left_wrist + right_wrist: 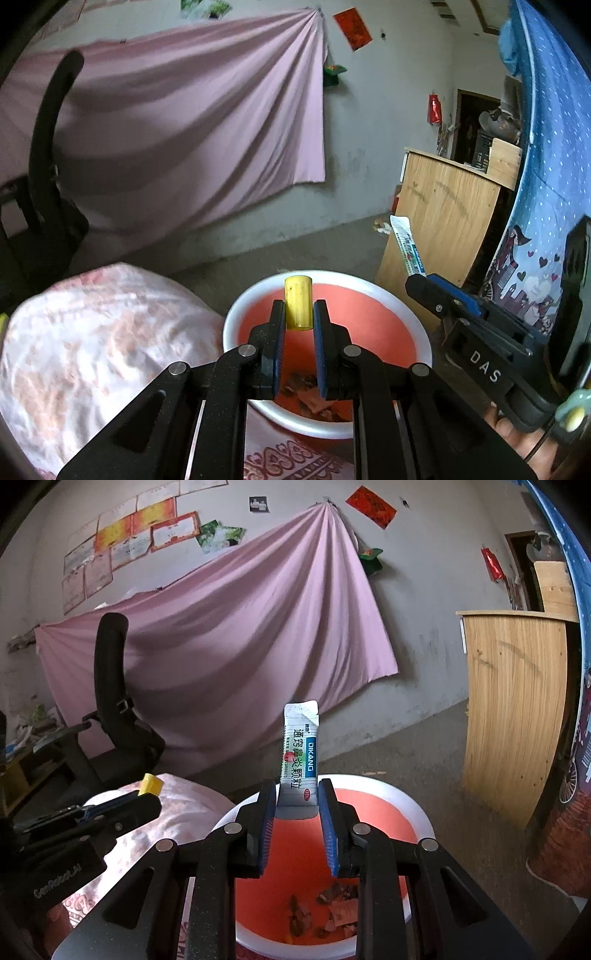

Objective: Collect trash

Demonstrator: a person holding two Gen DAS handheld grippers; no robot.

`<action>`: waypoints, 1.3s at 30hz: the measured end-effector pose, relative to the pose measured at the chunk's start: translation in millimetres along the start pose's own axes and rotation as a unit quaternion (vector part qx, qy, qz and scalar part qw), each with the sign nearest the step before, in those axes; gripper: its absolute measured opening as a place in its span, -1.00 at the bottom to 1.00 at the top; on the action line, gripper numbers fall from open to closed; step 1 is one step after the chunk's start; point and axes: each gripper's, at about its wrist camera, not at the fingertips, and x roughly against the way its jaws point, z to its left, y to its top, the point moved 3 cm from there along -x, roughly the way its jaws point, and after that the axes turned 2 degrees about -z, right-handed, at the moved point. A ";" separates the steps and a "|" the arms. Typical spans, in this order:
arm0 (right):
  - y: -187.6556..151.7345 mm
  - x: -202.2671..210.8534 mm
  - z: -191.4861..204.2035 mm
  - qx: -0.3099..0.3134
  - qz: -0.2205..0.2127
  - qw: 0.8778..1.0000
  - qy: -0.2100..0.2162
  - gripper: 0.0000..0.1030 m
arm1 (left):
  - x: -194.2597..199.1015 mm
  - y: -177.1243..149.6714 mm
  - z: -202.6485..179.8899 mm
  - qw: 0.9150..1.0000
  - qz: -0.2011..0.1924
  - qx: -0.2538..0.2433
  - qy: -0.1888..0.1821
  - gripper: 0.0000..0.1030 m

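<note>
Over the basin [421, 343], left claw [299, 308] pinches yellow tube [298, 302].

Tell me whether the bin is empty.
No: scraps of trash already lie at the bottom of the red bin below the right gripper.

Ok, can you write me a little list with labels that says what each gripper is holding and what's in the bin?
left gripper: shut on a small yellow cylinder, above the bin
right gripper: shut on a white sachet with printed writing, standing upright above the bin
bin: white rim, orange-red inside
inside bin: brownish scraps at the bottom
beside bin: pink patterned bedding
behind: black chair, pink cloth on the wall
</note>
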 end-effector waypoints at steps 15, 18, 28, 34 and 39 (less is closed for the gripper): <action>-6.1 -11.8 -4.7 -0.007 0.036 0.999 -0.003 -0.57 | -13.2 11.7 15.4 0.997 0.046 0.059 -0.008 -0.72; -6.5 -12.4 -5.0 -0.007 0.039 0.999 -0.003 -0.57 | -13.7 10.5 15.7 0.997 0.046 0.060 -0.006 -0.64; -5.7 -11.2 -2.7 -0.001 0.033 0.999 -0.003 -0.56 | -3.0 3.2 23.7 0.997 0.033 0.062 0.012 -0.62; -5.0 -8.3 1.3 0.001 0.024 1.000 -0.002 -0.56 | 6.5 1.3 33.9 0.997 0.029 0.065 0.029 -0.62; -4.6 -5.8 6.8 0.008 0.017 1.000 0.000 -0.45 | 20.0 -2.5 46.2 0.996 0.024 0.069 0.046 -0.55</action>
